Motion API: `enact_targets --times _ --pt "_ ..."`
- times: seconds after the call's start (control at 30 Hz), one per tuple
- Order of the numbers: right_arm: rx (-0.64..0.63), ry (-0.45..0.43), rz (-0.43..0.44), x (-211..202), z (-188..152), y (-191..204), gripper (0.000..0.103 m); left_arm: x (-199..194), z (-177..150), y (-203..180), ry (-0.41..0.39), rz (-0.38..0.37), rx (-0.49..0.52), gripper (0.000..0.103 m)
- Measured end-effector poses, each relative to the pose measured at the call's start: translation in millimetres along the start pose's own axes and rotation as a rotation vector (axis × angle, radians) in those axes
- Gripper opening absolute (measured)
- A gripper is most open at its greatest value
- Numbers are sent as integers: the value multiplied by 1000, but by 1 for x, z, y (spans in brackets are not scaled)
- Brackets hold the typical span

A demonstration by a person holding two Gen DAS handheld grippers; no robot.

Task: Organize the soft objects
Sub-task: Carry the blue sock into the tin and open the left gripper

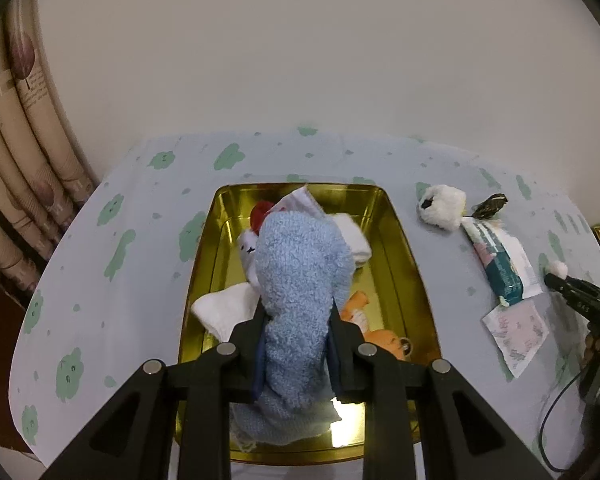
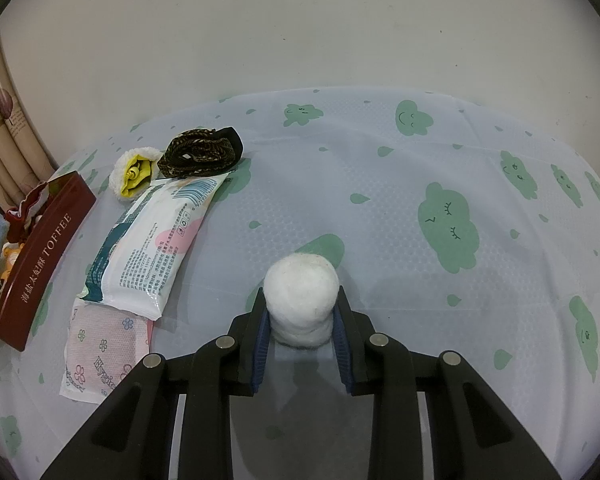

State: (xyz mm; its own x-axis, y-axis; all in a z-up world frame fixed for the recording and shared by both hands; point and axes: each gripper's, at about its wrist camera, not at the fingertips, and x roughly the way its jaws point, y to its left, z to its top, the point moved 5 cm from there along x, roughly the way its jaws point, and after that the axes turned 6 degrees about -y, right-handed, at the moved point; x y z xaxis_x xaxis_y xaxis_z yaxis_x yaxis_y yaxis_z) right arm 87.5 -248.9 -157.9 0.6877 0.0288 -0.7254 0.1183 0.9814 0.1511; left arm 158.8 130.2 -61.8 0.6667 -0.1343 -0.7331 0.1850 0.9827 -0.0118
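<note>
In the left wrist view my left gripper [image 1: 298,312] is shut on a fluffy blue sock [image 1: 300,276], held over the gold tin box [image 1: 404,248]. Inside the tin lie white socks [image 1: 224,308], a red-topped white soft toy [image 1: 256,220] and an orange plush [image 1: 380,336]. In the right wrist view my right gripper [image 2: 302,300] is shut on a white cotton ball [image 2: 302,286] just above the cloud-print tablecloth [image 2: 420,168]. The tin's dark red side [image 2: 40,252] reading TOFFEE shows at the far left there.
Between tin and right gripper lie a fluffy white-and-yellow item [image 2: 134,174], a leopard-print band [image 2: 200,152], a wipes pack [image 2: 156,240] and a pink flowered packet [image 2: 100,344]. A wall stands behind the table, striped curtain [image 1: 20,120] at left.
</note>
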Motion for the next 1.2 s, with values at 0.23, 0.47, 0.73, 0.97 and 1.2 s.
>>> enact_targets --times 0.23,0.47,0.73,0.97,1.2 --pt "0 0 0 0 0 0 28 1 -5 5 2 35 8 26" --pt "0 1 -1 0 0 0 28 -4 -5 9 2 51 24 34" --pt "-1 1 -2 0 0 1 28 -17 -1 20 -28 90 15 35" --pt "-1 2 -3 0 1 1 28 -26 3 30 -45 109 -9 35" --pt "-3 3 -6 0 1 1 28 -31 1 31 -54 115 -4 35"
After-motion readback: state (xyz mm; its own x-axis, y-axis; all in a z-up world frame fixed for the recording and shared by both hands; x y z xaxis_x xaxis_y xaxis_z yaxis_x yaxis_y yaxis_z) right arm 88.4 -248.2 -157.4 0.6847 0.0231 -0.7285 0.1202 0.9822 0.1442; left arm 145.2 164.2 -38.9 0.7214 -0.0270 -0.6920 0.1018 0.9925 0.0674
